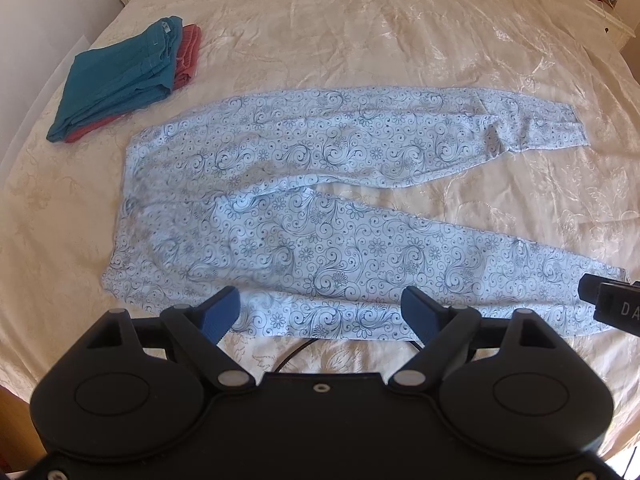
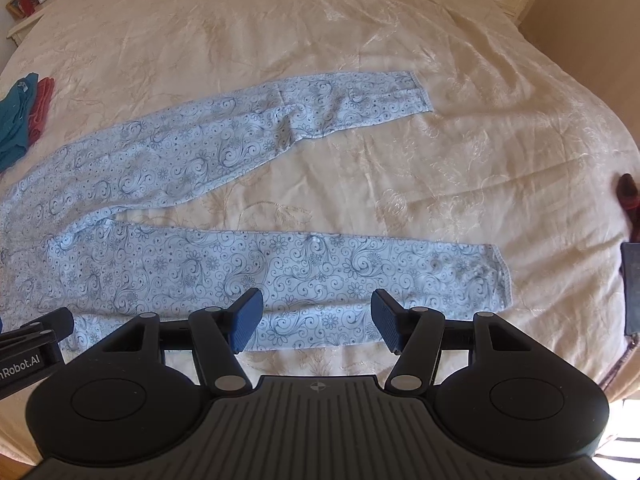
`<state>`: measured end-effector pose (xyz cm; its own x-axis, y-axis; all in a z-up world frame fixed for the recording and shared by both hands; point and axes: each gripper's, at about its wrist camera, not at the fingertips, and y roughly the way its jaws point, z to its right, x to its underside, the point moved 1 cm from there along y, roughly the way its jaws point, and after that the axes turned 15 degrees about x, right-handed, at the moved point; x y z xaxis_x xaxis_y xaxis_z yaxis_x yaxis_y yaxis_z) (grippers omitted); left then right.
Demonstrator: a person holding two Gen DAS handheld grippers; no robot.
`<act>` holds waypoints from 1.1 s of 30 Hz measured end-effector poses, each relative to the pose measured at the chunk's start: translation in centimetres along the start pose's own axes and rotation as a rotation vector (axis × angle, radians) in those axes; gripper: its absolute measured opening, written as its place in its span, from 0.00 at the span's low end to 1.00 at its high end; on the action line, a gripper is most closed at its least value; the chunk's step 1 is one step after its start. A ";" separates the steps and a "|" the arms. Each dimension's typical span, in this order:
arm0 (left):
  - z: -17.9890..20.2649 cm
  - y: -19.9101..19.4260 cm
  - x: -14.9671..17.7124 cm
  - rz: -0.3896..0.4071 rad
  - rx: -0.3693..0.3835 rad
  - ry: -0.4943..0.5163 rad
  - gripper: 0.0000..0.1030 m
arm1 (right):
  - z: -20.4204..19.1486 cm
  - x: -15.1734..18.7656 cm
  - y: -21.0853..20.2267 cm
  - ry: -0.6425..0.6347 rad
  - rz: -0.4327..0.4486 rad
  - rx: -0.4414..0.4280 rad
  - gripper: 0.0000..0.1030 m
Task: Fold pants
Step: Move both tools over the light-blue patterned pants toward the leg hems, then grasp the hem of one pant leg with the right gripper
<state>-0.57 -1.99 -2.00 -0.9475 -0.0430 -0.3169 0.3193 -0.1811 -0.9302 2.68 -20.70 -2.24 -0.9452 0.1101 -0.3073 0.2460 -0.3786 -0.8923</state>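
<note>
1. Pants (image 1: 320,216) – pale blue swirl print, spread flat on cream bedspread (image 1: 360,40), legs splayed apart, waist to the left.
2. Left gripper (image 1: 320,312) – jaws wide apart, over near leg's edge, holding nothing.
3. Right gripper (image 2: 316,316) – same, near the cuff end.
4. Folded teal and red clothes (image 1: 120,80) at far left.

**Pants spread flat, right gripper open above the near leg**

Light-blue floral pants (image 2: 192,264) lie unfolded on the cream bedspread (image 2: 400,60), legs splayed apart. The right gripper (image 2: 316,320) hovers with jaws wide over the near leg's lower edge.
</note>
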 end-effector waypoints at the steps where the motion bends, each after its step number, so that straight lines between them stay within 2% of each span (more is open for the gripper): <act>1: 0.0 0.0 -0.1 0.002 -0.002 -0.002 0.85 | 0.0 0.0 0.0 -0.002 0.001 0.001 0.57; 10: 0.0 0.2 -0.9 0.027 0.005 -0.011 0.85 | 0.3 -0.6 0.7 0.000 -0.001 0.009 0.57; 13: 0.2 0.2 -1.3 0.042 0.028 -0.011 0.85 | 0.6 -1.0 1.1 0.009 -0.011 0.003 0.57; 22: 1.0 0.1 -3.2 0.125 0.022 0.029 0.85 | 0.9 -2.5 2.4 0.000 -0.019 0.017 0.57; 27: 0.8 1.4 -4.2 0.053 0.019 0.004 0.85 | 1.0 -3.5 3.3 -0.002 -0.041 0.007 0.57; 33: 1.0 2.6 -4.4 0.041 0.010 0.025 0.84 | 0.6 -4.6 4.3 -0.007 -0.035 0.008 0.57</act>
<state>4.41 -3.22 -2.82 -0.9329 -0.0263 -0.3592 0.3575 -0.1892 -0.9145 7.95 -23.39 -4.50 -0.9547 0.1174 -0.2734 0.2107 -0.3821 -0.8998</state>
